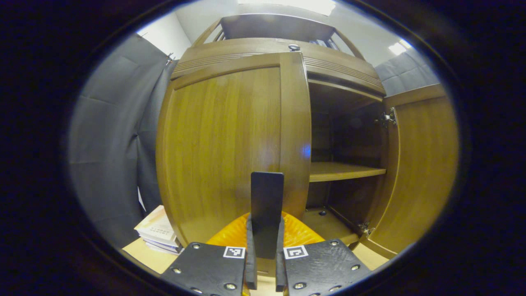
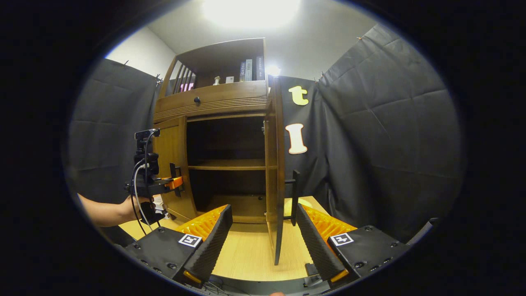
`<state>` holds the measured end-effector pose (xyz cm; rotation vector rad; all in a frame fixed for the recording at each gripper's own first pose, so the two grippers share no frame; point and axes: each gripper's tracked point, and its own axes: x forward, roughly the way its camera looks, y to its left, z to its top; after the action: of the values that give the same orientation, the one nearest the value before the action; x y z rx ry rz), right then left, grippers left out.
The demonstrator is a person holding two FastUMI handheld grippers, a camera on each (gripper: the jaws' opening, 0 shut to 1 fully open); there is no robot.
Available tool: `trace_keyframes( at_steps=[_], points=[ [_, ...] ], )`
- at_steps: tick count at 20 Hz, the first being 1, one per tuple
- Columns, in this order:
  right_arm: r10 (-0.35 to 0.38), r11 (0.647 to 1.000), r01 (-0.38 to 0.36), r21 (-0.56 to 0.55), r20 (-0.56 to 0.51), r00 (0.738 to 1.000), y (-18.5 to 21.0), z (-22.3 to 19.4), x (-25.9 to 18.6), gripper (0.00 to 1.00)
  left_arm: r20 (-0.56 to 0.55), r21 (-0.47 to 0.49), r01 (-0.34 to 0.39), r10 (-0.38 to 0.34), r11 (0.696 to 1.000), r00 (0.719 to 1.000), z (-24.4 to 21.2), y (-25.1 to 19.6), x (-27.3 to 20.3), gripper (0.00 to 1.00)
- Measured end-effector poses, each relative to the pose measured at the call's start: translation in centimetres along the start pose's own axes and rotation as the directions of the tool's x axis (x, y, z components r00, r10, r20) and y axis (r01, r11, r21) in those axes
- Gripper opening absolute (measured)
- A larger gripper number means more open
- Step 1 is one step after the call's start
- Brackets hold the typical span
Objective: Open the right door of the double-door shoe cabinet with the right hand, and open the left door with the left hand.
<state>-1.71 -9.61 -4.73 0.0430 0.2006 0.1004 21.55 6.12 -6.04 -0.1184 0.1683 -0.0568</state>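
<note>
Level, left claw point(image 1: 266, 263) clamping handle point(image 1: 267, 197), right claw point(image 2: 263, 242) spread.

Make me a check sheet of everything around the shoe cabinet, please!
Surface: light wood board under the cabinet.
Job's things: right door wide open; left door looks closed.
Clutter: book stack beside the cabinet.
Grippers: left gripper shut on left door handle; right gripper open.
Cables: cable hanging along the left gripper.
Surroundings: black cloth wall; upright books on the top shelf.
</note>
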Motion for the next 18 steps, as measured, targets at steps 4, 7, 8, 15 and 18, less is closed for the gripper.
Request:
trace_keyframes(
  at_steps=[4, 7, 8, 15, 18],
  points=[
    [0.033, 0.999, -0.033, -0.005, -0.001, 0.999, 1.4, -0.1, 0.6, 0.98, -0.005, -0.013, -0.008, 0.008, 1.0, 1.0, 0.0, 1.1, -2.6, 0.18],
    [0.056, 0.998, -0.056, -0.002, 0.004, 0.998, 2.6, 0.6, 1.2, 0.98, -0.006, -0.014, -0.005, 0.005, 1.0, 1.0, 0.1, 2.3, -4.6, 0.17],
    [0.064, 0.998, -0.064, -0.001, 0.005, 0.998, 3.0, 0.7, 1.4, 0.98, -0.004, -0.013, -0.005, 0.005, 1.0, 1.0, 0.1, 2.7, -5.2, 0.19],
    [0.128, 0.992, -0.128, -0.01, 0.012, 0.992, 6.1, 1.1, 2.3, 0.98, -0.005, -0.011, -0.015, 0.015, 1.0, 1.0, -0.2, 5.6, -8.8, 0.17],
    [0.152, 0.988, -0.151, -0.016, 0.017, 0.988, 7.6, 1.4, 2.6, 0.98, -0.009, -0.009, -0.015, 0.015, 1.0, 1.0, 0.0, 6.7, -9.8, 0.16]
  ],
)
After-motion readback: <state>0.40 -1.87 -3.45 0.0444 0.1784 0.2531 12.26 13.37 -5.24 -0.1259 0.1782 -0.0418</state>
